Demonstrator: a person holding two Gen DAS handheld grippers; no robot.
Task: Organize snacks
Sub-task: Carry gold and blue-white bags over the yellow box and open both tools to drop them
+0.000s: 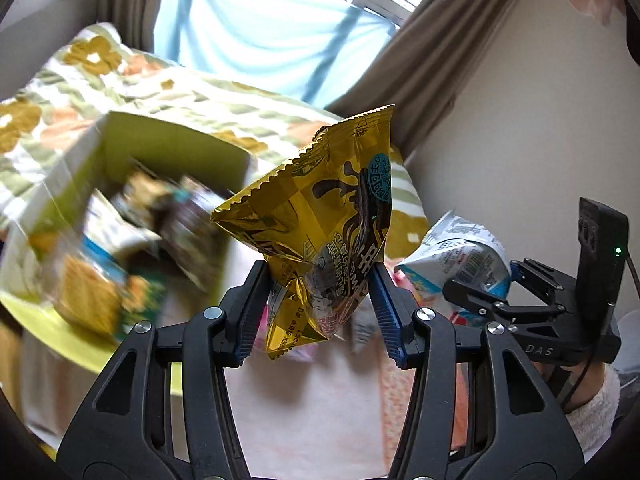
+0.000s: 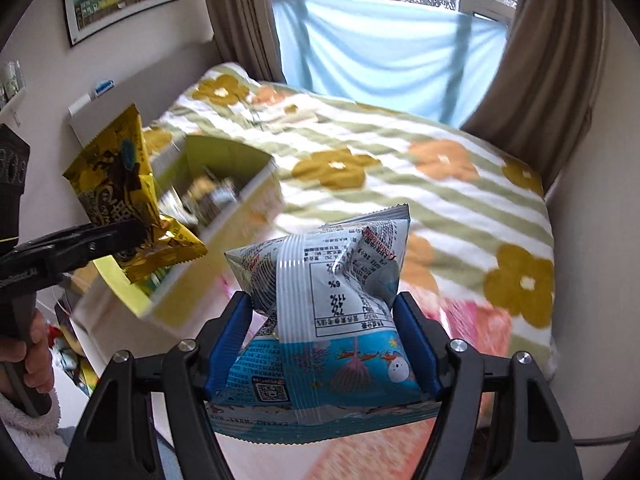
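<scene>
- The gold snack packet (image 1: 320, 216) is crinkled, shiny foil with zigzag-cut seams and dark brown chocolate artwork; it bulges like a small pillow.
- The left gripper (image 1: 320, 300) is clamped on the lower part of that packet, its blue ribbed pads (image 1: 384, 312) pressing both sides, so the packet stands up and forward from the fingertips, clear of the bed.
- The blue-and-white snack packet (image 2: 332, 320) is glossy plastic film, puffed, with a ribbed back seam and a printed nutrition table facing the camera.
- The right gripper (image 2: 324, 344) is closed on it across its width, pads denting the sides; the packet's upper half rises above the fingers.
- In the left wrist view the right gripper appears to the right, with its packet pointing toward the gold one, the two near but apart.
- The yellow-green cardboard box (image 2: 224, 160), rectangular and open-topped, sits on the bed to the left, beyond and below both packets; blurred packets lie inside, too smeared to count.
- The bedspread (image 2: 440, 200) is soft fabric, white with green stripes and mustard and orange flowers.
- Count: two grippers, two held packets, one box.
- A hand (image 2: 28, 356) in a fleecy white sleeve holds the left gripper's handle.
</scene>
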